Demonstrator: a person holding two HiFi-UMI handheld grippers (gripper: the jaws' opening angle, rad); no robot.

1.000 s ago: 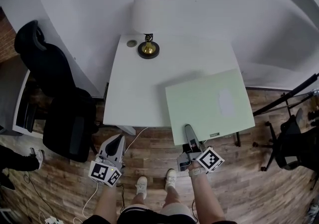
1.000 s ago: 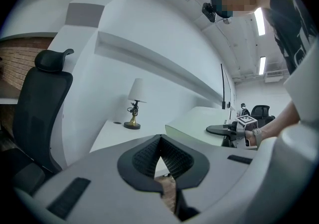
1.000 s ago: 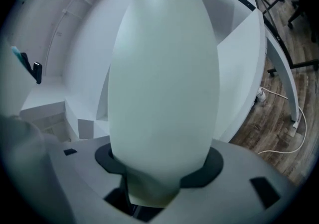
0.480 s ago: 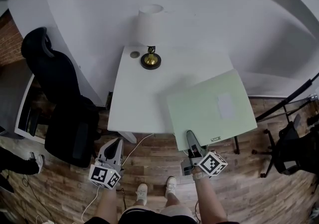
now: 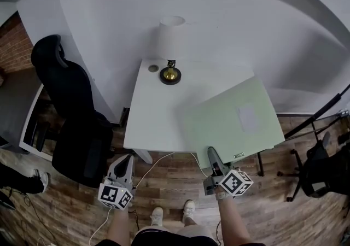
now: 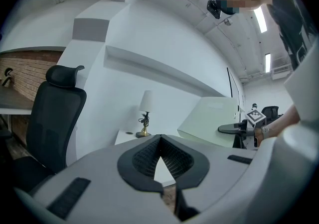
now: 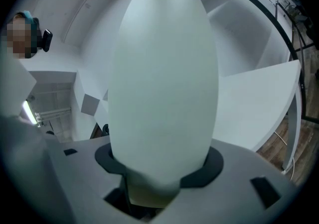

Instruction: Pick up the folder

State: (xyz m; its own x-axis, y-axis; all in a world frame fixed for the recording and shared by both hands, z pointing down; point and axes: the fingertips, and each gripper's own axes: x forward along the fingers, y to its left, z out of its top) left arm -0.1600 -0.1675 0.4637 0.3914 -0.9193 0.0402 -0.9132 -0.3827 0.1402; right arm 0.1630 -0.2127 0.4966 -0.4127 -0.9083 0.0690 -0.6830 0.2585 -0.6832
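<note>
The pale green folder (image 5: 229, 119) hangs tilted over the right front part of the white table (image 5: 156, 113). My right gripper (image 5: 212, 158) is shut on the middle of its near edge. In the right gripper view the folder (image 7: 164, 68) rises from between the jaws and fills the middle; the right gripper (image 7: 149, 188) clamps its lower edge. My left gripper (image 5: 127, 162) hangs off the table's front left corner, over the wooden floor, shut and holding nothing. From the left gripper (image 6: 159, 138) I see the folder (image 6: 214, 121) and the right gripper (image 6: 233, 129) at the right.
A lamp (image 5: 171, 37) with a white shade and brass foot stands at the table's far edge, a small round thing (image 5: 153, 68) beside it. A black office chair (image 5: 71, 119) stands left, another chair (image 5: 322, 168) and a black stand (image 5: 311, 122) right. A white cable (image 5: 158, 160) runs under the table.
The right gripper has rolled a little with the folder in it, so the folder's tilt has changed. The left gripper has come slightly up and forward. The head view has shifted.
</note>
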